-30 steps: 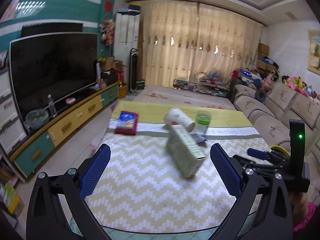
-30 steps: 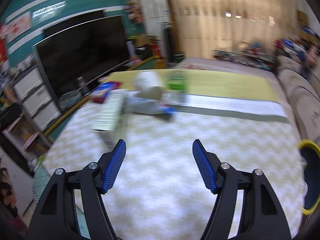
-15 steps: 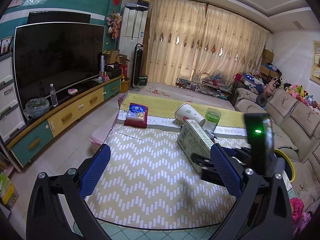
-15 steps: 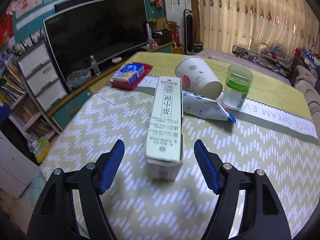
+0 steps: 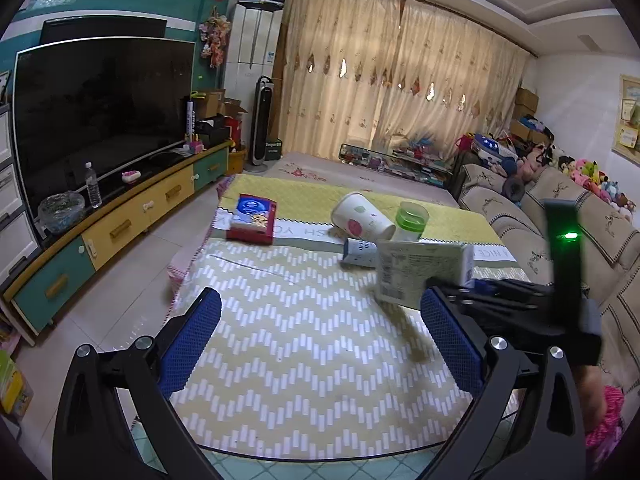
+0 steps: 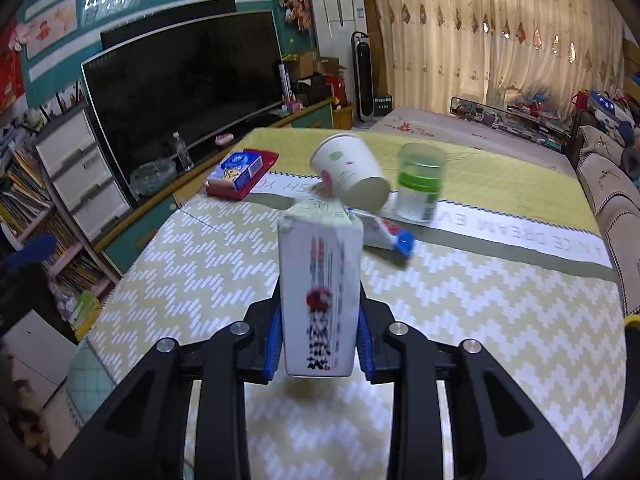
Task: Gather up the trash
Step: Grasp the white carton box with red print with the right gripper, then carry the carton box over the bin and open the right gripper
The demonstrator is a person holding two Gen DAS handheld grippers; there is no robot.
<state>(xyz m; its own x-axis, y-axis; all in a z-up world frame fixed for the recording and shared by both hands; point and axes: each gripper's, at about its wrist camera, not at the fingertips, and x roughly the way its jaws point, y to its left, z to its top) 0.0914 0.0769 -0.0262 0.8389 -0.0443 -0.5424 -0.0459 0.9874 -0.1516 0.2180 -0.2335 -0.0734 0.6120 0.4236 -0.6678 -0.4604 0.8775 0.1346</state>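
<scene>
The left gripper (image 5: 320, 344) hovers over the chevron-patterned table cover (image 5: 304, 352), blue fingers (image 5: 192, 340) spread wide around nothing. Farther back, left to right: a red tray holding a blue packet (image 5: 253, 220) whose label is too small to read, a tipped paper cup (image 5: 360, 218), a green-banded plastic cup (image 5: 412, 222). The right gripper (image 6: 320, 340) pinches a pale carton (image 6: 320, 292) lifted off the cover; its print is motion-blurred and unreadable, and it hides part of a crumpled wrapper (image 6: 394, 236). The cloth's band reads "A NICE DREAM EV", upside down
</scene>
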